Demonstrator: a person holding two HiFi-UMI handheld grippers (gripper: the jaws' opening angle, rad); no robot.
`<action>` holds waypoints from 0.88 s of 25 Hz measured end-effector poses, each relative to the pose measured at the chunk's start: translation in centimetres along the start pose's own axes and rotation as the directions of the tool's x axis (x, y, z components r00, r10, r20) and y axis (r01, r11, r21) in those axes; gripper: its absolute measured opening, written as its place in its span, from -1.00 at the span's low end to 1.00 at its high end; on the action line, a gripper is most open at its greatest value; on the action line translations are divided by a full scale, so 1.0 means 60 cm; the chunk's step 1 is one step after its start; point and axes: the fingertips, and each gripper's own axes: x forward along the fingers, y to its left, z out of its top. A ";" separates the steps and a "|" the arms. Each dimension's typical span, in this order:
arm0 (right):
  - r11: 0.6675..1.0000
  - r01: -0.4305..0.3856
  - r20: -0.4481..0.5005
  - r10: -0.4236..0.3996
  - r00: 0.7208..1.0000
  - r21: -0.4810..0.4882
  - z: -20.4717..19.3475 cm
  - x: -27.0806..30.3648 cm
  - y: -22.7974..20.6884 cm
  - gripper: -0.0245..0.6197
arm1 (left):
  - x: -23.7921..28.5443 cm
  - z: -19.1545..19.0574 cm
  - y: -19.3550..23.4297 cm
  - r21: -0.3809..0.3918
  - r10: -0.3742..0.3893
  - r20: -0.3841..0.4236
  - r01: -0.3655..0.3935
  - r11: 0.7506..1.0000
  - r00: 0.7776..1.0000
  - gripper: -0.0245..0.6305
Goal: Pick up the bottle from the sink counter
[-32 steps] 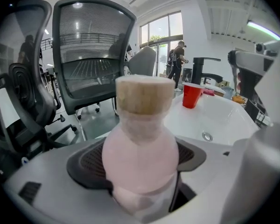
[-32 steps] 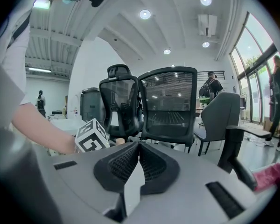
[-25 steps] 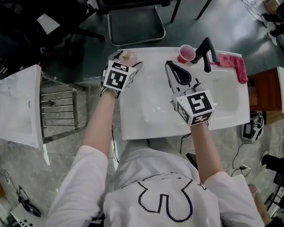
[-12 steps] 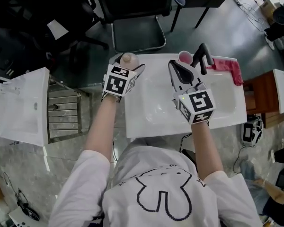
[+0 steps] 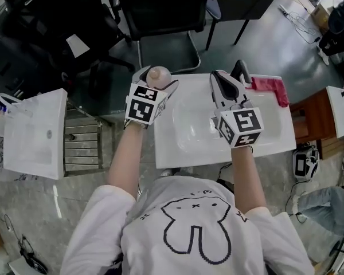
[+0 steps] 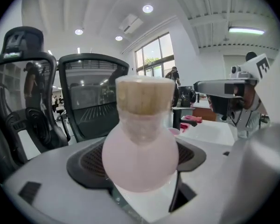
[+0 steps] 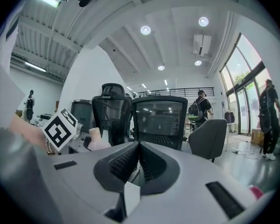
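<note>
Open office-like workroom; mesh desk chairs, tall windows, recessed ceiling lights, freestanding sink counter

White sink counter with a round bowl in it

The counter stands on a grey floor. A pink cloth lies on its back right corner. A black tap stands at the back edge, just beside the cloth.
</note>
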 end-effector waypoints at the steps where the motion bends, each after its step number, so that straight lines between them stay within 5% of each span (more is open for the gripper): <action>1: 1.000 0.011 0.006 -0.011 1.000 0.001 0.006 -0.002 -0.005 -0.83 | -0.006 0.012 -0.003 0.008 0.000 0.017 0.000 1.000 1.000 0.30; 13: 0.995 0.076 0.086 -0.070 0.994 -0.061 0.080 -0.022 -0.035 -0.83 | -0.073 0.123 -0.017 0.080 0.021 0.174 -0.035 0.996 0.984 0.30; 22: 0.986 0.121 0.137 -0.106 0.985 -0.111 0.129 -0.034 -0.038 -0.83 | -0.143 0.187 0.008 0.122 0.076 0.299 -0.117 0.986 0.951 0.30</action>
